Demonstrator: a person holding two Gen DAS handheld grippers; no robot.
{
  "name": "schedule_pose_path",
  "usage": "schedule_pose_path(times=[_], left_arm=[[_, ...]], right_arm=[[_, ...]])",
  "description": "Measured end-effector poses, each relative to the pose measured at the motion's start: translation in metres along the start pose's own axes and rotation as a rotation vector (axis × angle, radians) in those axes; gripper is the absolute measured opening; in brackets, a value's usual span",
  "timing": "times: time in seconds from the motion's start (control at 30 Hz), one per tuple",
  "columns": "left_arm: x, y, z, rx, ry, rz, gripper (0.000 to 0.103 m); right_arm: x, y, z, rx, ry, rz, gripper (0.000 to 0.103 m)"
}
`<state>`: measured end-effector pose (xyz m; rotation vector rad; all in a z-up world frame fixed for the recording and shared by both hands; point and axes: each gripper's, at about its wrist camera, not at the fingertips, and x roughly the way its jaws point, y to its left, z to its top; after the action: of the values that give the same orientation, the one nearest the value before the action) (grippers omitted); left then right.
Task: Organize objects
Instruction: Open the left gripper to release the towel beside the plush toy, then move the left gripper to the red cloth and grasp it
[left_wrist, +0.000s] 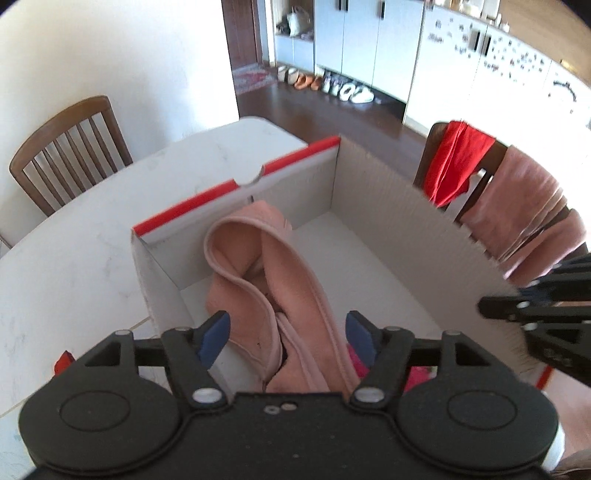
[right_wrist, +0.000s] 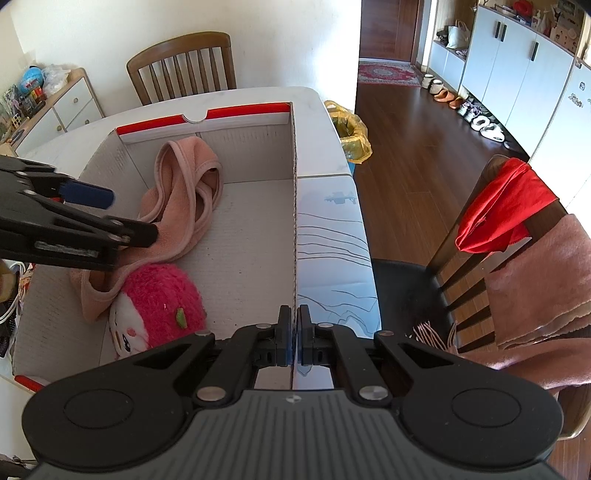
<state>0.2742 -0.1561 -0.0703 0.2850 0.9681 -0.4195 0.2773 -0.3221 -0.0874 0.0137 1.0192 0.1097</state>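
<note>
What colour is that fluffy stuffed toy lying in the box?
Bright pink, with a white face and a small green spot: the plush toy shows best in the right wrist view.

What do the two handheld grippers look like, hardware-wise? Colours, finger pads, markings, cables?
Both match: the left gripper and right gripper are matte black plastic, with angular linkage arms on silver rivet pins, two round black discs at the base and blue finger pads. The right gripper's housing has a ribbed grey top. No cables, sleeves or readable markings show.
</note>
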Motion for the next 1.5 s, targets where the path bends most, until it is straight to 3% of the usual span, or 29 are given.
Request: schedule_pose_path(times=[0.23, 0.6, 0.9, 1.2, 1.5], left_arm=[[-0.031, -0.002, -0.003, -0.025, -0.092, -0.024, 0.075], [-0.074, 0.025, -0.026, -0.147, -0.192, -0.033, 0.102], [-0.079, 0.046, -0.044, -0.250, -0.191, 0.113, 0.102], [-0.079, 0.082, -0.072, -0.403, -0.178, 0.206, 0.102], [-0.057, 0.107, -0.103, -0.479, -0.128, 0.306, 0.102]], right_arm=[[-0.002, -0.001, 0.000, 0.001, 0.003, -0.003, 0.001], [-0.003, -0.001, 0.000, 0.000, 0.004, -0.006, 0.001], [-0.003, -0.002, 0.001, -0.007, 0.005, -0.009, 0.001], [-0.005, -0.002, 0.002, -0.016, 0.005, -0.008, 0.001], [-0.007, -0.001, 0.002, -0.016, 0.005, -0.006, 0.001]])
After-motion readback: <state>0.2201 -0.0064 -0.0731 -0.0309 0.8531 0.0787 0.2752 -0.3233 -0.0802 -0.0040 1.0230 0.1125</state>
